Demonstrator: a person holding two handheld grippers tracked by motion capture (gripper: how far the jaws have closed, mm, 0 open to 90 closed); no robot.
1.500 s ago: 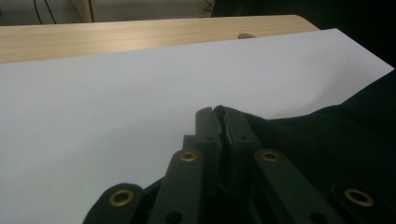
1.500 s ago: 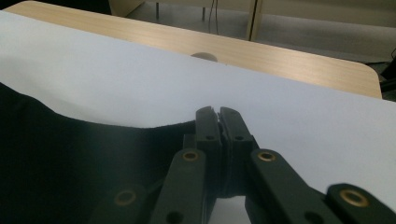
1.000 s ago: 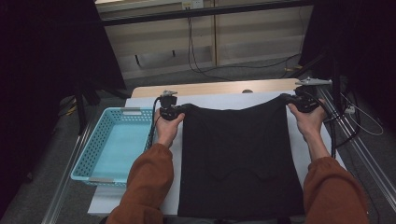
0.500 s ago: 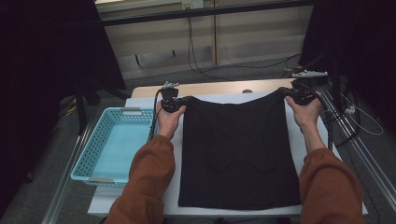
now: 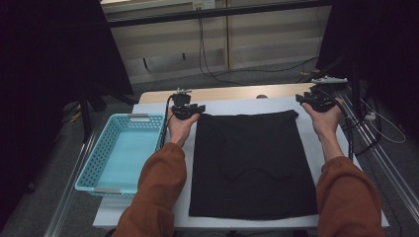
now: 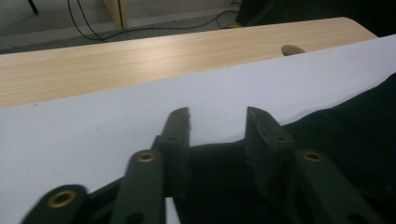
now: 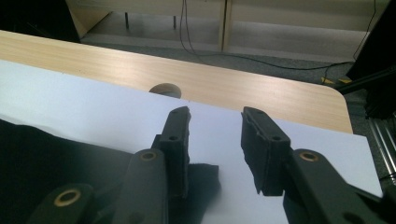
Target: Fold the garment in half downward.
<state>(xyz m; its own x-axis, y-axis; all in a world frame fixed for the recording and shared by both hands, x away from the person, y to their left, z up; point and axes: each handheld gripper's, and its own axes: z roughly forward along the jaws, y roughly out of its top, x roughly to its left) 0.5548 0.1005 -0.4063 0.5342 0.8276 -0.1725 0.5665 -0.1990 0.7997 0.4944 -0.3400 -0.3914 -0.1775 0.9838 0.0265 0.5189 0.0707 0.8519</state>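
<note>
A black garment (image 5: pixel 252 163) lies spread flat on the white-covered table (image 5: pixel 237 104). My left gripper (image 5: pixel 190 109) hovers at its far left corner. Its jaws have just been opening and now stand apart. In the left gripper view (image 6: pixel 218 116) the cloth corner (image 6: pixel 336 140) lies loose on the sheet under and between them, and no pad presses on it. My right gripper (image 5: pixel 309 98) is just beyond the far right corner. Its jaws have also just been opening. In the right gripper view (image 7: pixel 215 114) the black corner (image 7: pixel 46 158) rests below the left jaw.
A light blue plastic basket (image 5: pixel 96 158) sits at the table's left side, beside my left forearm. Beyond the white sheet runs a bare wooden strip (image 5: pixel 232 92) with a round hole (image 7: pixel 164 89). Cables and metal rails run along the right edge (image 5: pixel 365 143).
Both grippers went from shut on the garment's far corners to open. The corners have dropped onto the sheet, and the far edge now lies flat. The hands have barely shifted.
</note>
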